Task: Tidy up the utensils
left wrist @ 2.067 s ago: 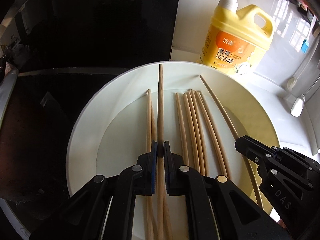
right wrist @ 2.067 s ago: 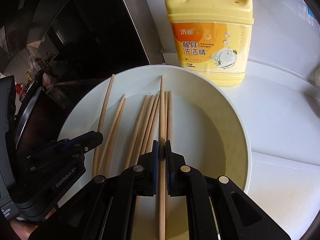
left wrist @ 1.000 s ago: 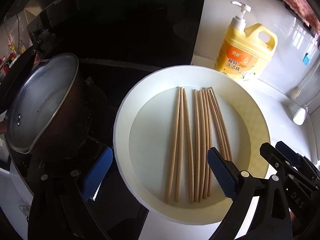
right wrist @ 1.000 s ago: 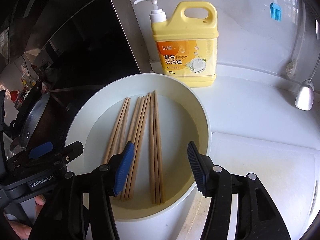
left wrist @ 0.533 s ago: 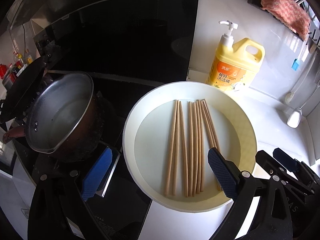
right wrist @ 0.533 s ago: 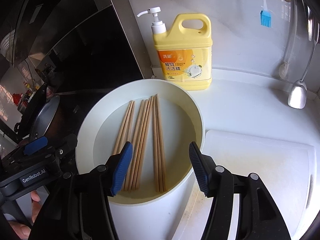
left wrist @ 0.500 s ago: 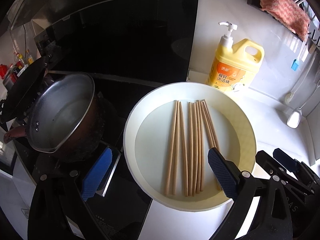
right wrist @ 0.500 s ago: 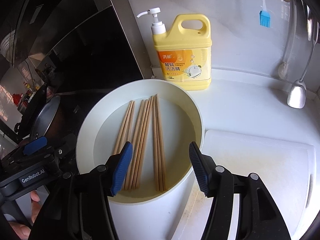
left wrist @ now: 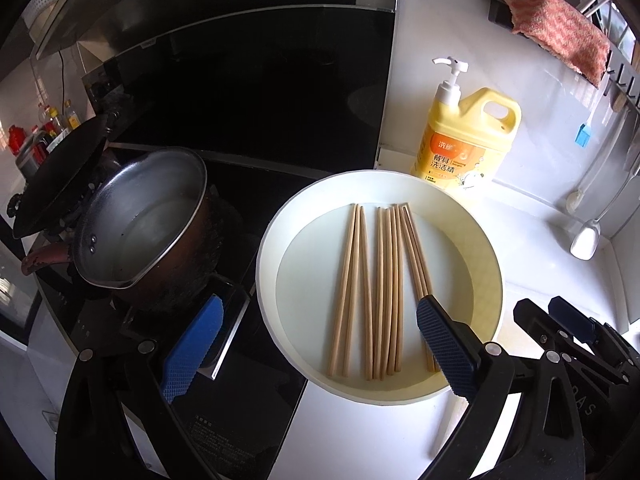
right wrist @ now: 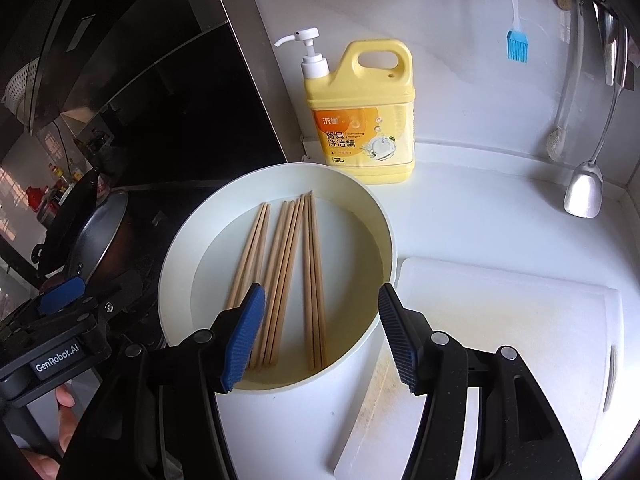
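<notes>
In the left wrist view, the chopsticks (left wrist: pixel 376 288) are seen lying flat in the white bowl (left wrist: pixel 276 240), ahead of and below the left tool (left wrist: pixel 316 340). The left tool is held released, its blue ribbed pads (left wrist: pixel 192 354) spread wide with nothing between them; one pad is set over the dark stove, the other over the bowl's near rim. It is angled steeply downward. The chopsticks are slim pale wooden rods, laid roughly parallel in three loose groups. A metal pot (left wrist: pixel 140 220) with a scorched outside is seen beside the bowl on the stove, and a yellow detergent bottle (left wrist: pixel 466 140) stands behind it on the white desk (left wrist: pixel 532 248). The right tool (left wrist: pixel 576 344) is seen at the lower right edge.

In the right wrist view, the chopsticks (right wrist: pixel 288 276) lie in the bowl (right wrist: pixel 180 264) just ahead of the right tool (right wrist: pixel 320 336), which is also held released and empty, tilted down over the bowl's near rim. A white cutting board (right wrist: pixel 500 340) is seen just beside the bowl. The left tool (right wrist: pixel 60 320) is gripped by a hand (right wrist: pixel 60 420) at the lower left.
</notes>
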